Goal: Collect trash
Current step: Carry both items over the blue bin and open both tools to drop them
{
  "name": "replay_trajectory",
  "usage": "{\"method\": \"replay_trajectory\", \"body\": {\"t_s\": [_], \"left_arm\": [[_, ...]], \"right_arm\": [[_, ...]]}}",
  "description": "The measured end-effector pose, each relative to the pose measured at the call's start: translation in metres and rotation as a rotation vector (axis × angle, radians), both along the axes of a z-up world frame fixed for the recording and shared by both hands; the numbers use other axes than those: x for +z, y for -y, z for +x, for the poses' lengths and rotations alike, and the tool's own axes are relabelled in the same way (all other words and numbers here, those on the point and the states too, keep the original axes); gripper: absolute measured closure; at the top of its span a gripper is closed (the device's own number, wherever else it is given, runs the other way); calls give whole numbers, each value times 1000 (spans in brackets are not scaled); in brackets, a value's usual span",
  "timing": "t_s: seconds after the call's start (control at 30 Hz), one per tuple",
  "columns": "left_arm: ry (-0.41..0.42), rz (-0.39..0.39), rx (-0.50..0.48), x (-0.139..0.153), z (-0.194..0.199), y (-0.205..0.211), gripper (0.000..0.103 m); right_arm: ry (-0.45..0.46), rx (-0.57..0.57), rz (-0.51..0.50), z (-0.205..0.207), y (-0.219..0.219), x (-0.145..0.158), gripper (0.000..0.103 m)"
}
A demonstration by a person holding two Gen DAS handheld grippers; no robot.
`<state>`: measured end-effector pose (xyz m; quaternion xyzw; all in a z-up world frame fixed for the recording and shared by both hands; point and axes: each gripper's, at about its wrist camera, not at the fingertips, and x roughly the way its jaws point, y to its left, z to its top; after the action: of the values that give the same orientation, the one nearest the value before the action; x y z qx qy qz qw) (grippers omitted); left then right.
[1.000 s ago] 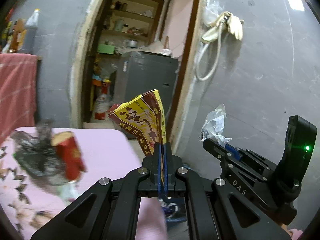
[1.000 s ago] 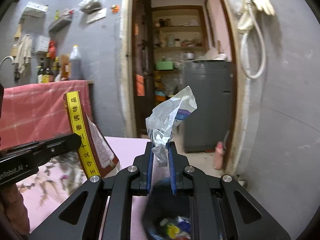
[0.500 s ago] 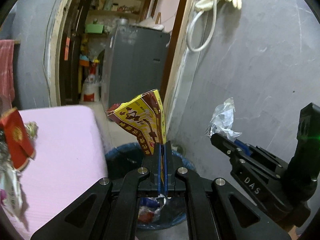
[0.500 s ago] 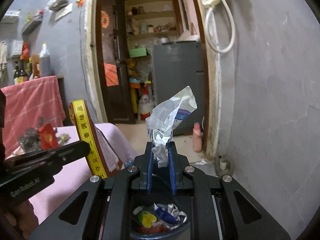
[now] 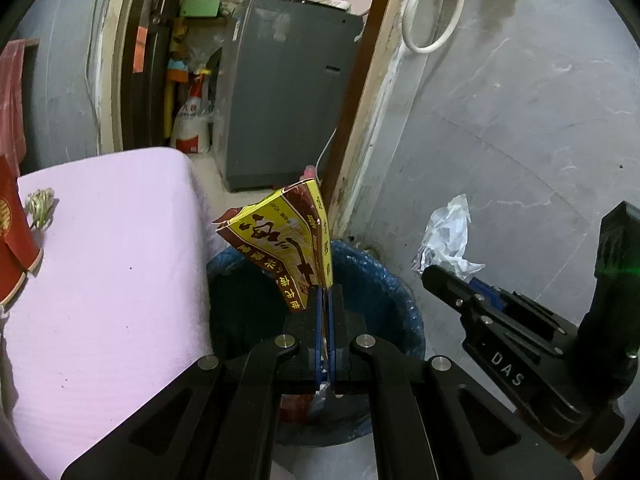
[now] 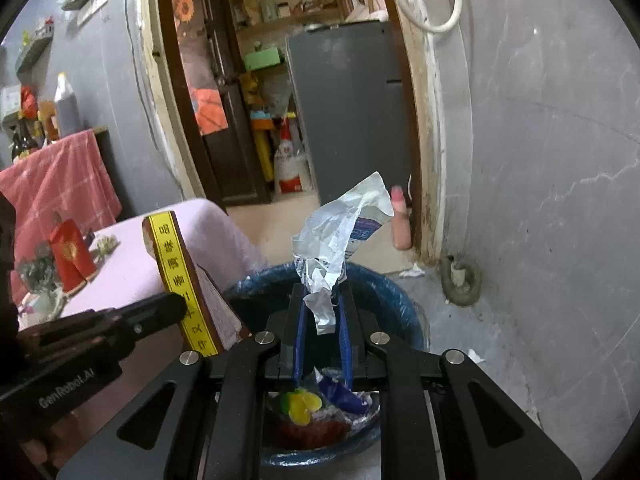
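Observation:
My left gripper (image 5: 325, 294) is shut on a flattened yellow and brown carton (image 5: 280, 248), held upright over a blue-lined trash bin (image 5: 384, 296). The carton (image 6: 180, 276) also shows edge-on at the left of the right wrist view, in the left gripper (image 6: 176, 308). My right gripper (image 6: 323, 296) is shut on a crumpled white plastic wrapper (image 6: 340, 232) above the same bin (image 6: 396, 292), which holds several pieces of coloured trash (image 6: 316, 400). In the left wrist view the right gripper (image 5: 440, 276) with its wrapper (image 5: 448, 236) hangs right of the bin.
A table with a pink cloth (image 5: 108, 264) stands left of the bin, bearing a red packet (image 5: 12, 236) and a small wad (image 5: 40, 204). A grey wall (image 5: 520, 120) is to the right. Beyond, a doorway shows a grey appliance (image 5: 280, 92) and shelves.
Both grippers have moved right and down from over the pink table to above the trash bin, tilting downward. Each still holds its piece of trash.

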<state>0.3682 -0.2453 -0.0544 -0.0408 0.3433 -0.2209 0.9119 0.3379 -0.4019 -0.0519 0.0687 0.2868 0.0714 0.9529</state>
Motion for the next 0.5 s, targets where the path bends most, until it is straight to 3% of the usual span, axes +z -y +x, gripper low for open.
{"method": "replay_trajectory", "body": {"t_s": [0.43,0.5], "left_arm": [[-17,-37,20,5,-7,-10,101],[-6,-48,34,10,-8,-15,96]], "right_arm": [[-46,2,31,7,3,-7,79],[-41,7,34,7,3,-6,75]]}}
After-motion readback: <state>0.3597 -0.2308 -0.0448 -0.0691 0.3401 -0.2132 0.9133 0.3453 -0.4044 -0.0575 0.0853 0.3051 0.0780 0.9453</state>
